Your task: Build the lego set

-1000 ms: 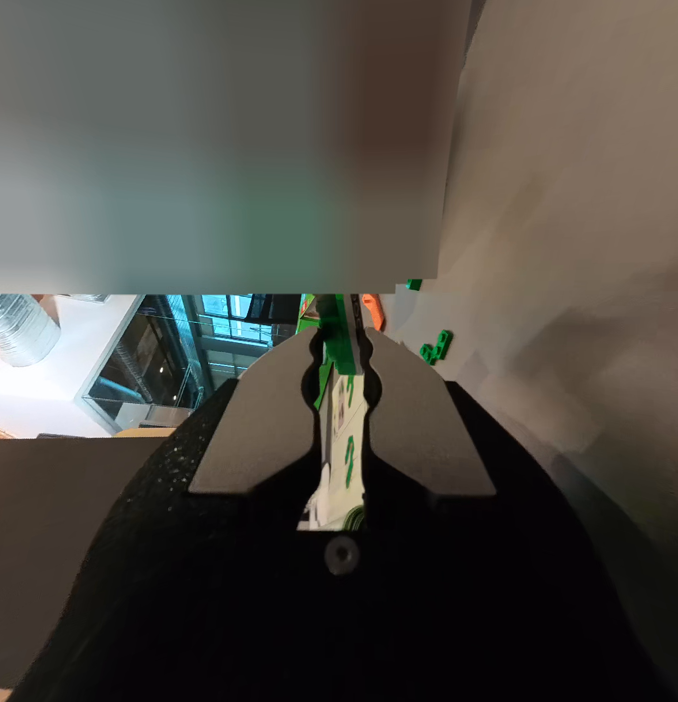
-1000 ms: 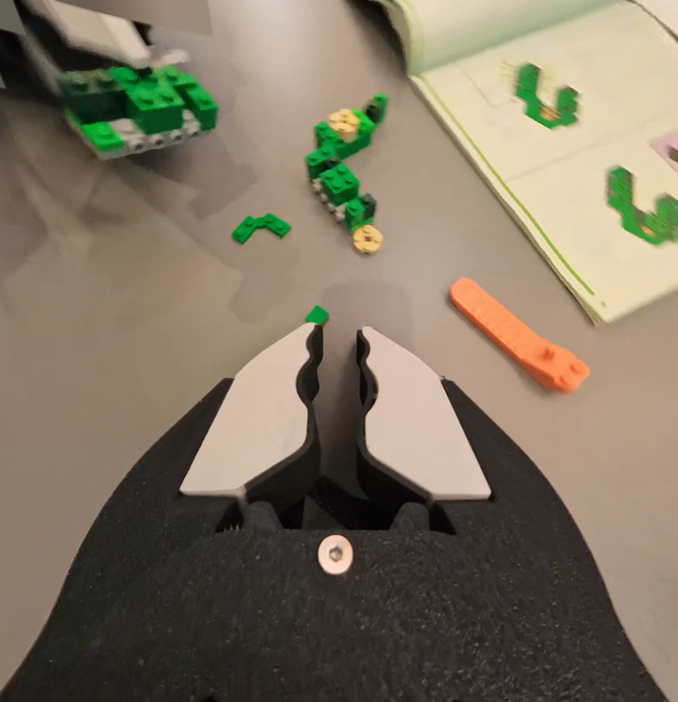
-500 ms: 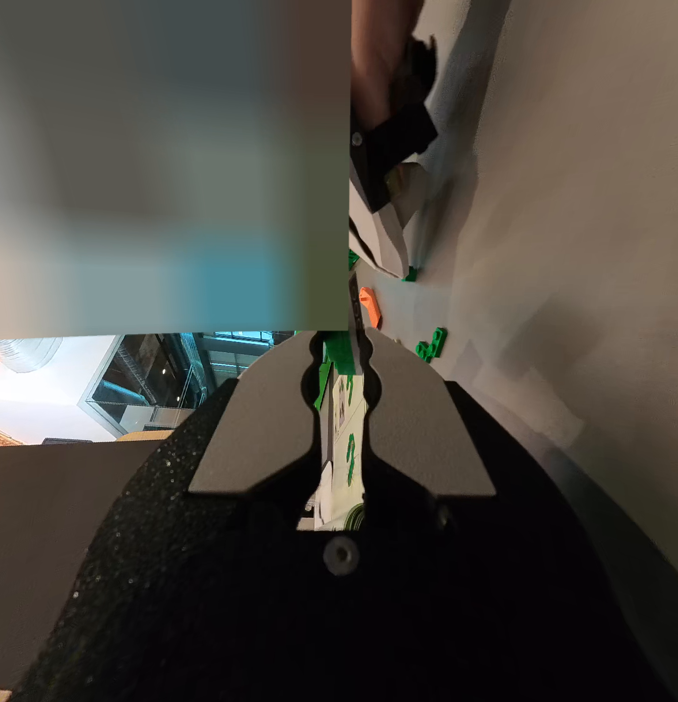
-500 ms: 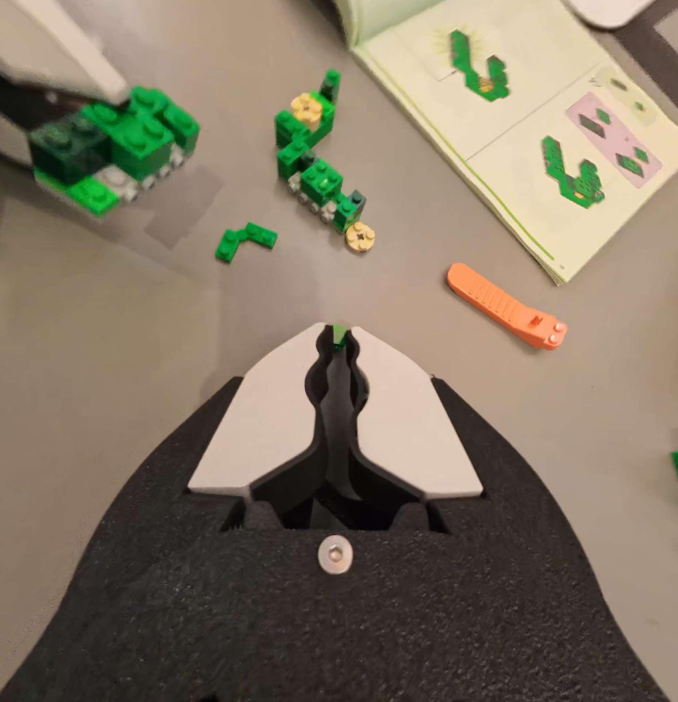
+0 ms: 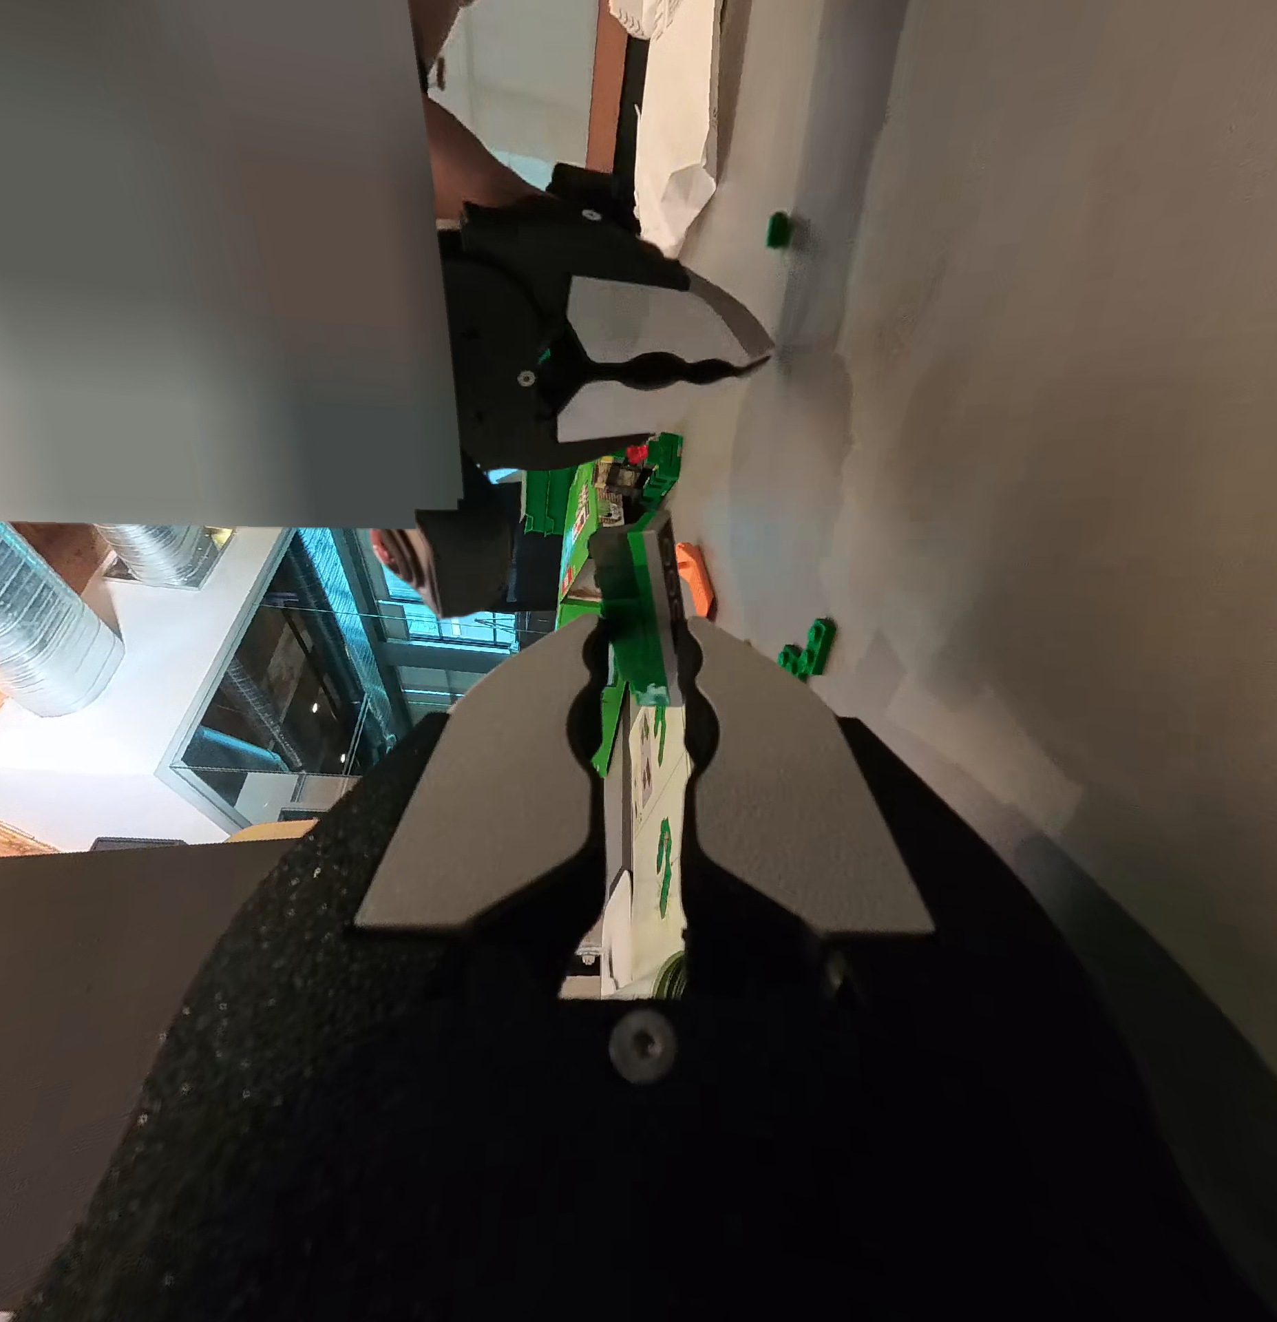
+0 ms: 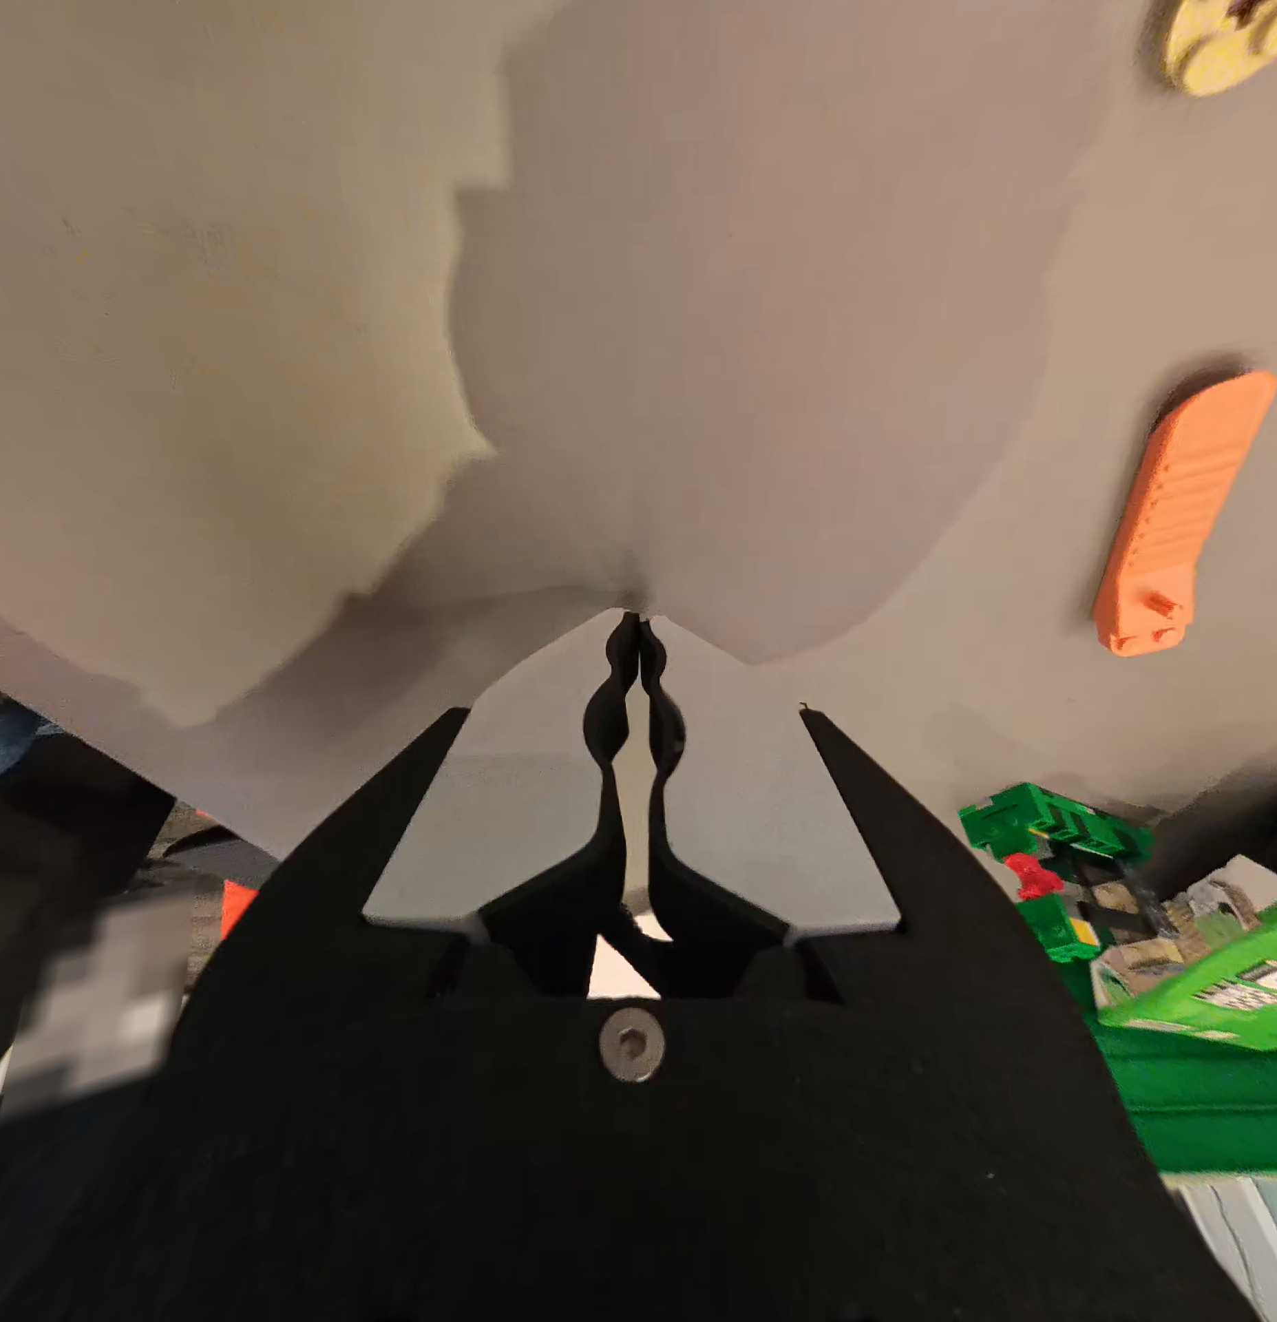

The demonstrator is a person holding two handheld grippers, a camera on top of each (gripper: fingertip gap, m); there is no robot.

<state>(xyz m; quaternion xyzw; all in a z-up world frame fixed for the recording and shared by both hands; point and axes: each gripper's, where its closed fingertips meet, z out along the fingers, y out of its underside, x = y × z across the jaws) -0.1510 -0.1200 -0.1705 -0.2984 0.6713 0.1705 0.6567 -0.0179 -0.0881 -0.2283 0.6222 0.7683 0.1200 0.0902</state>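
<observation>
My left gripper (image 5: 642,637) is shut on a green and grey lego assembly (image 5: 646,594), held sideways above the grey table (image 5: 1050,429). My right gripper (image 6: 637,624) is shut, with its tips against the table; no brick shows between them. It also shows in the left wrist view (image 5: 760,361), beyond the held assembly. A pair of small green angled plates (image 5: 807,647) lies on the table near the left gripper. A single small green brick (image 5: 778,230) lies farther off.
An orange brick separator (image 6: 1186,515) lies right of my right gripper, also in the left wrist view (image 5: 696,579). A round yellow piece (image 6: 1222,43) is at the far right. A green box (image 6: 1207,1059) and a green build with a red part (image 6: 1050,858) are lower right. The instruction booklet (image 5: 657,801) shows between the left fingers. One gripper's finger ends stand about 15 cm off the other's.
My right gripper closed on a small green piece, then swung and tilted steeply; its tips now touch the table. The left gripper keeps holding the assembly.
</observation>
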